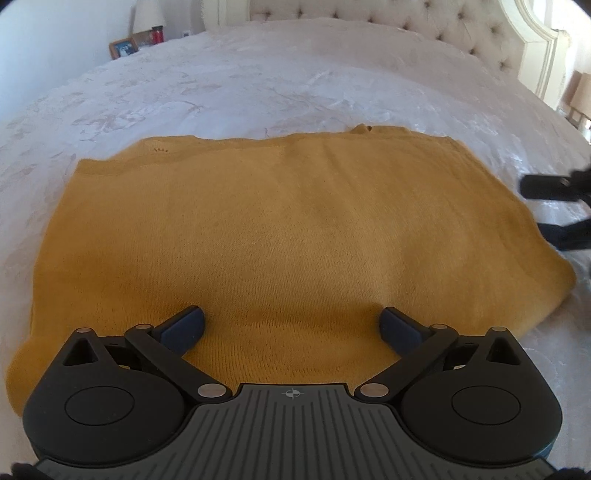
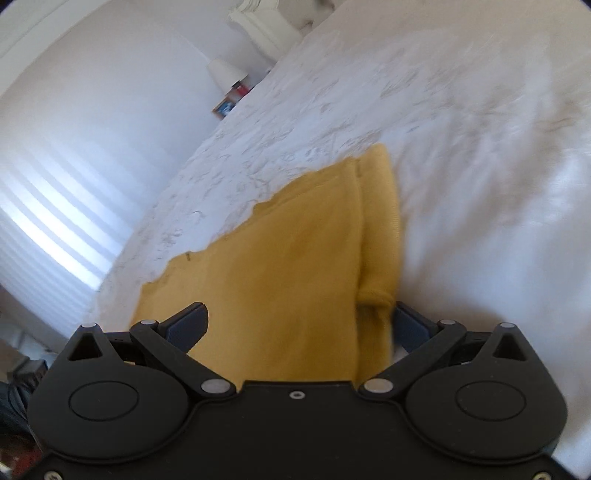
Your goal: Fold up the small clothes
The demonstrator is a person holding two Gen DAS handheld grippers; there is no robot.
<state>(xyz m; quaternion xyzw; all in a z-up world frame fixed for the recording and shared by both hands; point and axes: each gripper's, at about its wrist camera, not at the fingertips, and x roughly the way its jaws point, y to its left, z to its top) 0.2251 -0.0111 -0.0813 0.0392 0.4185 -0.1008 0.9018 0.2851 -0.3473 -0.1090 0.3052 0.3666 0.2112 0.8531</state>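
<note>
A mustard-yellow knit garment point(image 1: 280, 229) lies folded in a flat rectangle on the white bedspread point(image 1: 258, 85). My left gripper point(image 1: 291, 325) is open, its fingers spread wide over the garment's near edge, holding nothing. My right gripper point(image 2: 299, 325) is open over the garment's end point(image 2: 288, 266), where a folded side strip point(image 2: 380, 229) runs along the right. Its right finger point(image 2: 410, 325) is partly hidden behind that fold. In the left wrist view the right gripper's fingers point(image 1: 546, 188) show at the garment's right edge.
A tufted cream headboard point(image 1: 424, 26) stands at the far end of the bed. A nightstand with a picture frame point(image 1: 123, 47), a red bottle and a lamp is beyond the bed's far left. A window with blinds point(image 2: 55, 229) shows in the right wrist view.
</note>
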